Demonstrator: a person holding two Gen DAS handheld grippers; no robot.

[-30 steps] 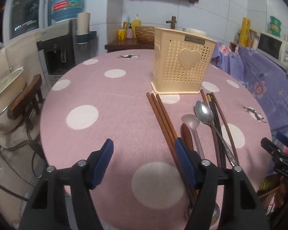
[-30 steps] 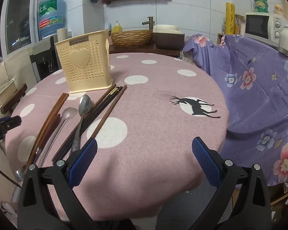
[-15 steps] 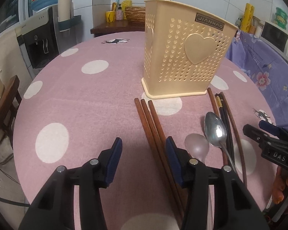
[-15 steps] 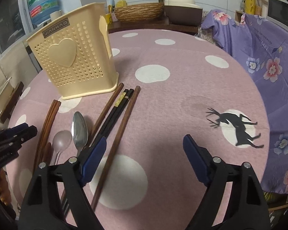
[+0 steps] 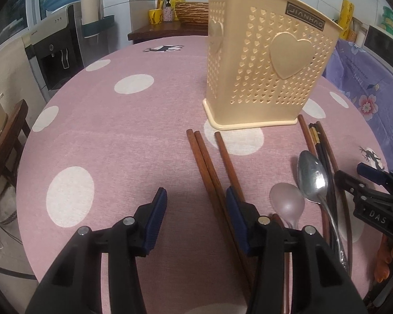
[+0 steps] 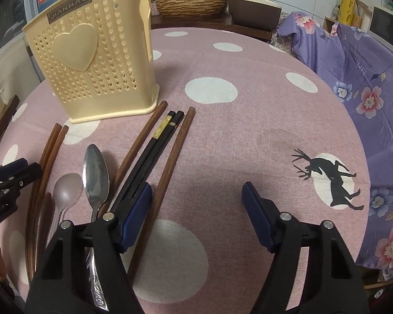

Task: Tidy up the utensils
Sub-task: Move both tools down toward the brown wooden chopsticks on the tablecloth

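Left gripper [image 5: 195, 210] above a pink polka-dot tablecloth [image 5: 133, 136], jaws parted with nothing between the pads — three brown chopsticks [image 5: 209, 162] lie just beside its right pad. Behind them stands a cream perforated utensil holder [image 5: 264, 60]. At right: two spoons [image 5: 311, 175], darker chopsticks [image 5: 321, 144] and the right gripper [image 5: 372, 183].

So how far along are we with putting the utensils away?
Nothing looks done: the chopsticks and spoons all lie on the tablecloth, outside the holder. Neither gripper holds anything; the right gripper has just been closing, with nothing between its jaws. Everything is left.
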